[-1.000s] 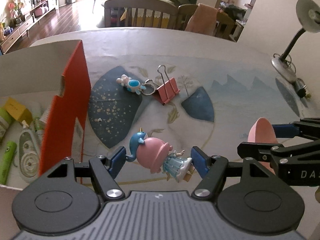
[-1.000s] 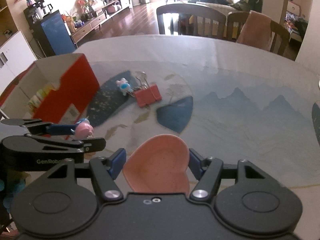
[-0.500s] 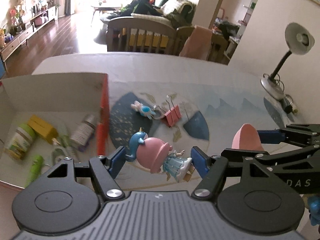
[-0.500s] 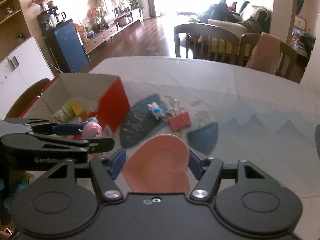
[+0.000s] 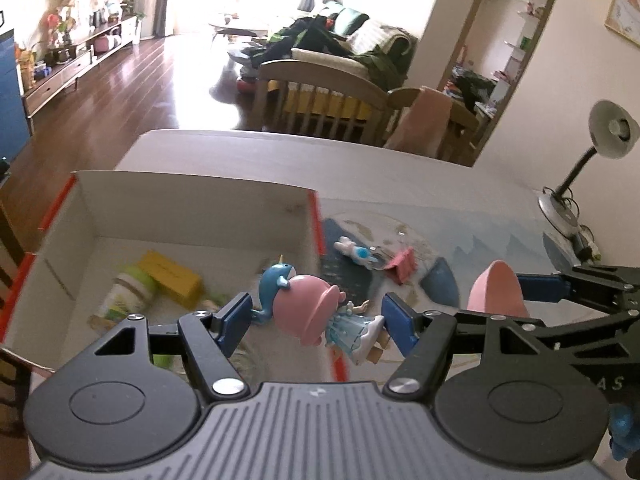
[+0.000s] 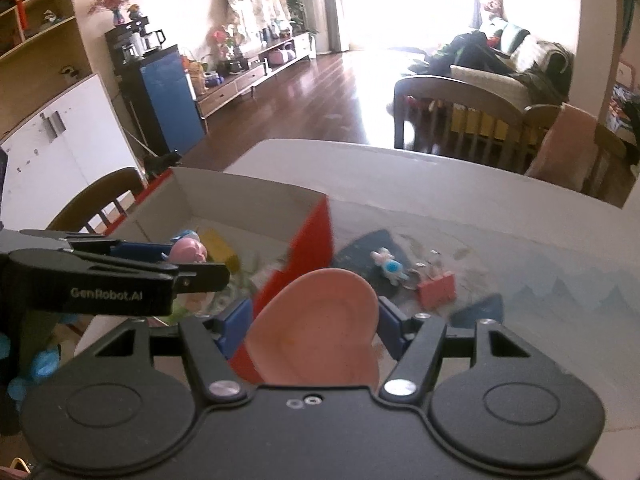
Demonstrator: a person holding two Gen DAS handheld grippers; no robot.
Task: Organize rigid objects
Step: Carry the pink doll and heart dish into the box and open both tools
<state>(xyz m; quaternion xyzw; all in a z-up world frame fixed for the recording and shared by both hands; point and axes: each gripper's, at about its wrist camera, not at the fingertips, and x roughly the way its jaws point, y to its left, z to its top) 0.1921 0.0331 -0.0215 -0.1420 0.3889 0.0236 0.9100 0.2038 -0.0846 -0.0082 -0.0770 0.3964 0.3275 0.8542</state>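
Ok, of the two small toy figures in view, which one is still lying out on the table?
The white and blue bunny figure, lying on the dark patch of the mat beside the red binder clip. The pink-hatted doll is clamped in the left gripper.

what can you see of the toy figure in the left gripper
The toy figure is glossy plastic: a big pink hat, a blue whale at its side, a pale blue dress and bare feet. It lies tilted sideways, clamped between the left gripper fingers, in the air above the box near its red wall.
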